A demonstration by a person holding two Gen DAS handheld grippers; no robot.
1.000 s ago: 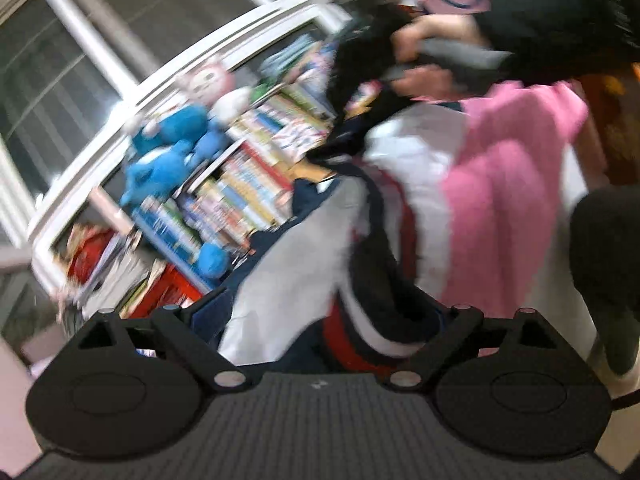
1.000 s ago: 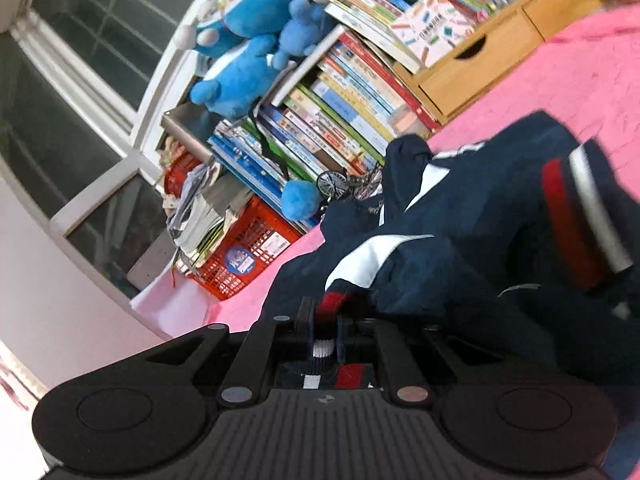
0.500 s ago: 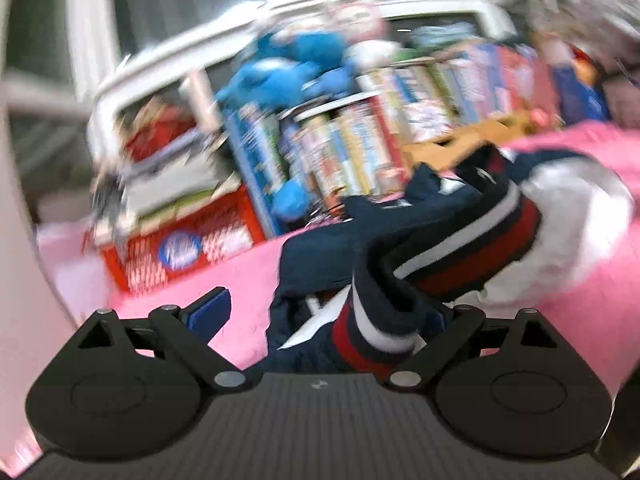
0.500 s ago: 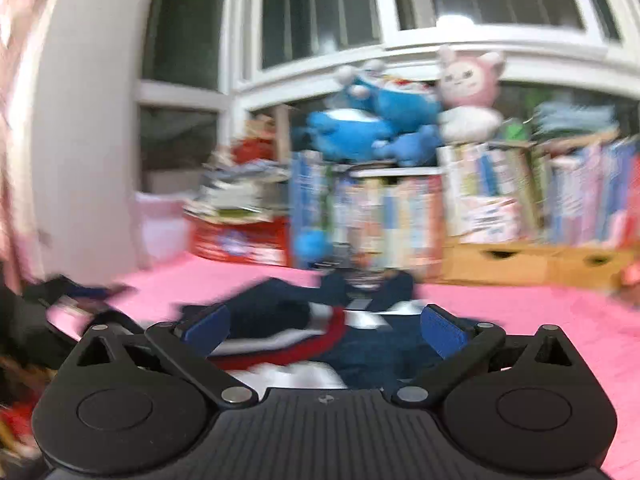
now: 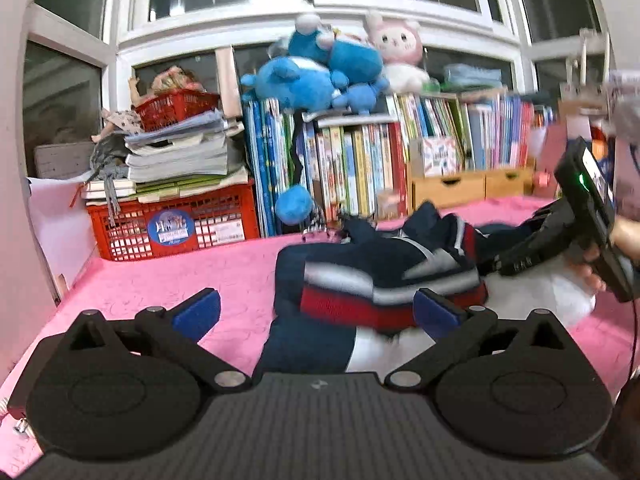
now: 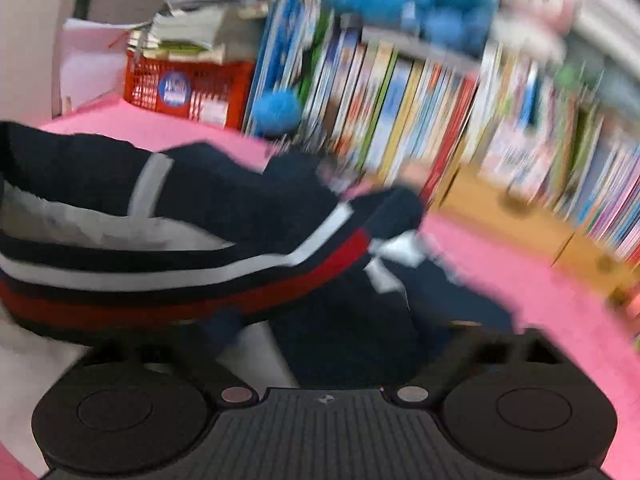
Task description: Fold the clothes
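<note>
Our left gripper [image 5: 316, 312] stands released, its two blue-padded fingers [image 5: 198, 312] wide apart and gripping nothing, low over the pink bed cover [image 5: 160, 280]. Our right gripper [image 5: 516, 258] shows at 3 o'clock in the left wrist view, held by a hand [image 5: 600, 256]; its tips are buried in cloth, and in its own blurred view we cannot tell whether it is clenched or released.

We count one garment [image 5: 380, 276], two grippers, one red crate [image 5: 172, 226] at 10 o'clock, and a row of books [image 5: 360, 168] at 12 o'clock under several blue plush toys [image 5: 316, 76].

Bare pink cover lies open from 8 to 11 o'clock; crate and books close off the far edge.

Navy with white panels and a red-and-white striped band, the garment lies bunched in a loose heap at the centre of the cover.
</note>
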